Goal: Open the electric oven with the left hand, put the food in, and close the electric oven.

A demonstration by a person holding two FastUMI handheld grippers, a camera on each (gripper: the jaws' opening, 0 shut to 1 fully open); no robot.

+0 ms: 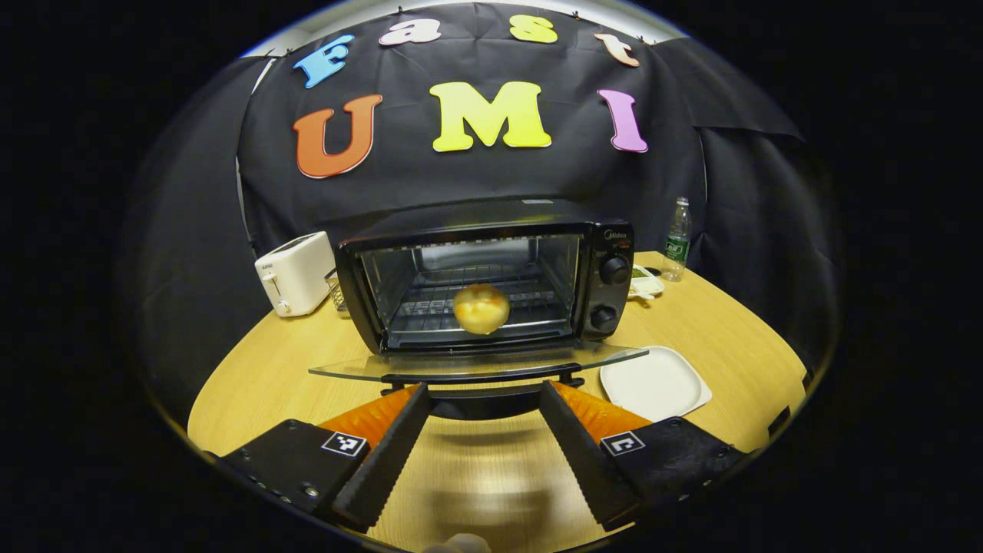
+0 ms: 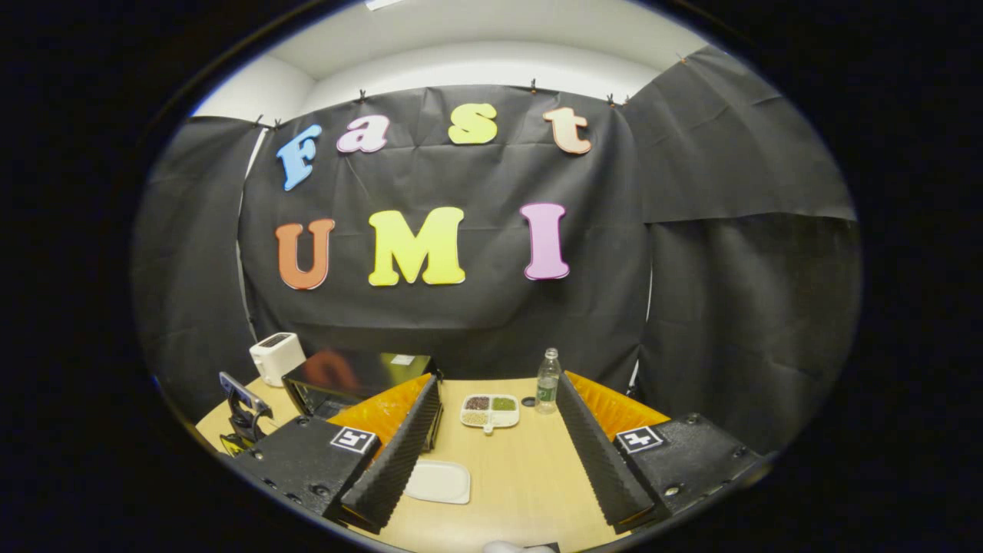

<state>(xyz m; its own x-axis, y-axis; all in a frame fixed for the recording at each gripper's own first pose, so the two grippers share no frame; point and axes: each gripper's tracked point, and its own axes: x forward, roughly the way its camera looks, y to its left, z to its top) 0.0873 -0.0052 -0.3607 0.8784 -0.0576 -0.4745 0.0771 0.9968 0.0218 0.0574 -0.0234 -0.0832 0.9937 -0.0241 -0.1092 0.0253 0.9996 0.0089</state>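
left gripper view: the left tool [image 1: 480, 430], wide open and empty, faces the oven [image 1: 491, 276], door [image 1: 476, 362] down, bun [image 1: 481, 308] on its rack, ready for closing. right gripper view: the right tool [image 2: 498, 461], open, empty, hangs above the counter [image 2: 522, 476], clear of the oven [image 2: 361, 384].

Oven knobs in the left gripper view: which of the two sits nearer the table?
The lower knob on the oven control panel; the upper knob sits directly above it.
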